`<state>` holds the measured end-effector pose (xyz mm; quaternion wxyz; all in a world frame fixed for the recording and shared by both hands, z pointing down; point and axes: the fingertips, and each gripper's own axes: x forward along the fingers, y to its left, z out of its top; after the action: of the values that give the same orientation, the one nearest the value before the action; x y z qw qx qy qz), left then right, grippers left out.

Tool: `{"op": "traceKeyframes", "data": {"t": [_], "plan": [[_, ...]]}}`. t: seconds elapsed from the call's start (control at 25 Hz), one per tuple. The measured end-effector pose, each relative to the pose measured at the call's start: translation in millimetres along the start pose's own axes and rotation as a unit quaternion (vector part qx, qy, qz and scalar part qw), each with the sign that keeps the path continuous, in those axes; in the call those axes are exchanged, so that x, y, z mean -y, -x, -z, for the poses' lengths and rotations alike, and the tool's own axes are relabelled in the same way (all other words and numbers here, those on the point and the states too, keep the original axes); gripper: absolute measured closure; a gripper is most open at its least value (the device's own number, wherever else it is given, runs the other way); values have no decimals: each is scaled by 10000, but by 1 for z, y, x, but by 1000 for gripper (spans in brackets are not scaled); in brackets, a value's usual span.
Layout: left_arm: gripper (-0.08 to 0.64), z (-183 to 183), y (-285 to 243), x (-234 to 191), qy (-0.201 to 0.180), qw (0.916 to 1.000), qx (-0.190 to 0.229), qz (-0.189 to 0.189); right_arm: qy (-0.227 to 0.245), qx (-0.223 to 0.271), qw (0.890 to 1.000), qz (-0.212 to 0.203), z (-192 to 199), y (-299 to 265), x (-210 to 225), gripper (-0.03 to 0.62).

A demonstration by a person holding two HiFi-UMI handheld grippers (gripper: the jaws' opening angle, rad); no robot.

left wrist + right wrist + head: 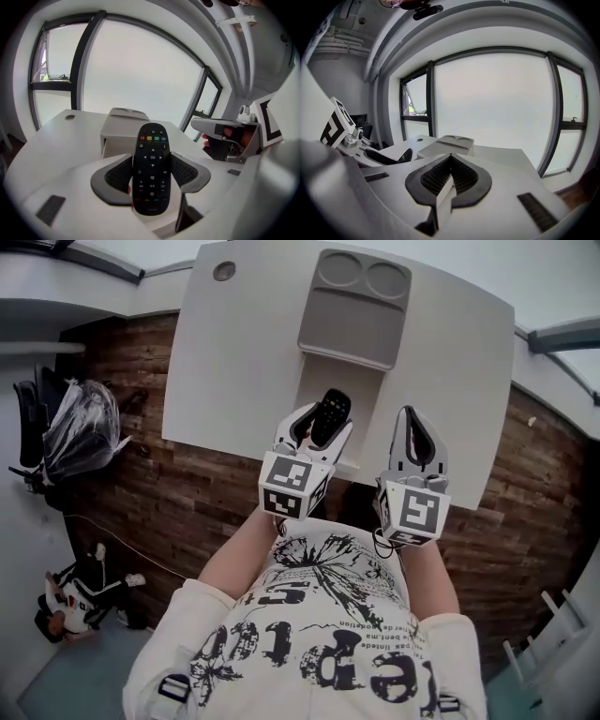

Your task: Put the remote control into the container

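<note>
The white table point(234, 362) carries the grey container point(352, 320) near its far edge. On the person's side of the container, the left gripper point(322, 425) is clamped on the black remote control point(330, 412). The remote sits lengthwise between the jaws, buttons facing up, its top end pointing toward the container. Just right of it, equally short of the container, the right gripper point(411, 427) has its jaws pressed together, holding nothing.

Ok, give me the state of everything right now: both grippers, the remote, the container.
Left gripper: shut on the remote control.
Remote control: gripped between the jaws, buttons facing up, not yet in the container.
Right gripper: shut, empty.
Container: standing on the table, near side looks open.
</note>
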<state>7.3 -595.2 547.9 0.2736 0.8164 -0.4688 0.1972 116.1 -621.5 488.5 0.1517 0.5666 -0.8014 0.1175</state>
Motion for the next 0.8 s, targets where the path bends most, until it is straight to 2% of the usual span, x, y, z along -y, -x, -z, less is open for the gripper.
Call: {"op": "traceKeyframes", "data": {"t": [0.16,0.4,0.6,0.8], "plan": [[299,16,-21,-13,101,9994,-322,-96,-8,-226,9997,-5,18,-10,-4,591],[299,37,-42,-26,571,9954,-728,-265,89,-409,9989,-198,32,-13,-11,591],[299,47,-61,-31,674,9914,-1074,-327,6,-529,9986,-51,38,-15,5,591],[299,57,-72,-37,707,9877,-1334,-406,-22,-494,9987,-119,36,-17,3,591]]}}
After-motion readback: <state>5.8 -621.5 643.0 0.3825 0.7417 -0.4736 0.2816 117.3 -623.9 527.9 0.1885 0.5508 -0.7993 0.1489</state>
